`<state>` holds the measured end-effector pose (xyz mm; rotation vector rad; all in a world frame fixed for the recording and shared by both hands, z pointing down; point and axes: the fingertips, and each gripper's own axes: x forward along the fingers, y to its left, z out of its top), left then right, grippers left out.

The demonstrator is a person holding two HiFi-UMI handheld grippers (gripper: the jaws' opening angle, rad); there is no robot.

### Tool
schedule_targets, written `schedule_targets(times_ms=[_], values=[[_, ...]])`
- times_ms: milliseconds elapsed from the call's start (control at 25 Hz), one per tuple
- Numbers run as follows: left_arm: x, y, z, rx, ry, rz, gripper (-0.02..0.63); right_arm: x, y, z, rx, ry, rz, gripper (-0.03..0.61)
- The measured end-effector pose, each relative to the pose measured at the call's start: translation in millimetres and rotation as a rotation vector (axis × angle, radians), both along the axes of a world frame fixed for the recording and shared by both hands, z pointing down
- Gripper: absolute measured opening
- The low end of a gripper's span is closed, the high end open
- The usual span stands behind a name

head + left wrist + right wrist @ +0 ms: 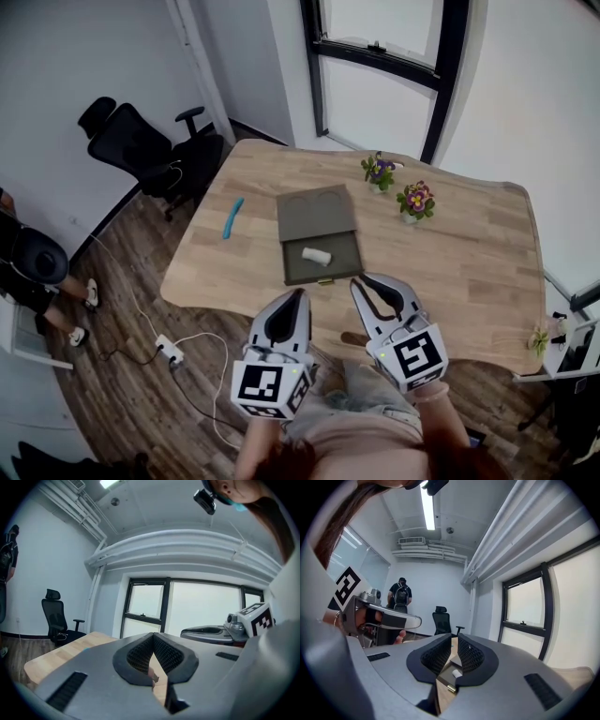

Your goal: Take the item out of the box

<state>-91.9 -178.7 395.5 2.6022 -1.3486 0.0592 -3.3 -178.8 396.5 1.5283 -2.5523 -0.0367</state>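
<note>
Head view: wooden bench (pixel 450 253) fills mid-frame. Grey-green box (pixel 317 216) sits at its centre, open, with the lid laid back toward the top of the frame and the tray nearer the bottom. Item = small white roll (pixel 316 254), lying in the tray, roughly mid-tray, touched by nothing.

L tongs (pixel 300 293) at lower centre, just below the box's near edge and a bit left. Closed: in the left gripper view the pads meet at the tip, nothing between them.

R tongs (pixel 359 279) at lower centre-right, just below the box's near right corner. Open only a crack: the right gripper view shows a thin slit between the pads, nothing gripped. Box tray and white roll show through the slit, further off. Neither pair touches the box, as far as can be seen.

Other stuff:
- Two small flower pots, one (pixel 380 172) at upper right of the box, the other (pixel 415 201) just right of the lid.
- Blue strip (pixel 232 217) on the bench, left of the box, well apart from it.
- Black office chair (pixel 141 145) at upper left, off the bench.
- White power strip (pixel 170 351) w/ cable on the wood floor, lower left.
- Person (pixel 33 267) at far left edge.
</note>
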Motion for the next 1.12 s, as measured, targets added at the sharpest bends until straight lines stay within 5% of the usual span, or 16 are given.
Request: schedule_targets(times_ms=[1120], values=[[13.8, -72.4, 46.1, -0.086, -0.016, -0.14, 0.002, -2.8, -98.2, 100.0, -0.196, 0.164, -0.29, 0.074]])
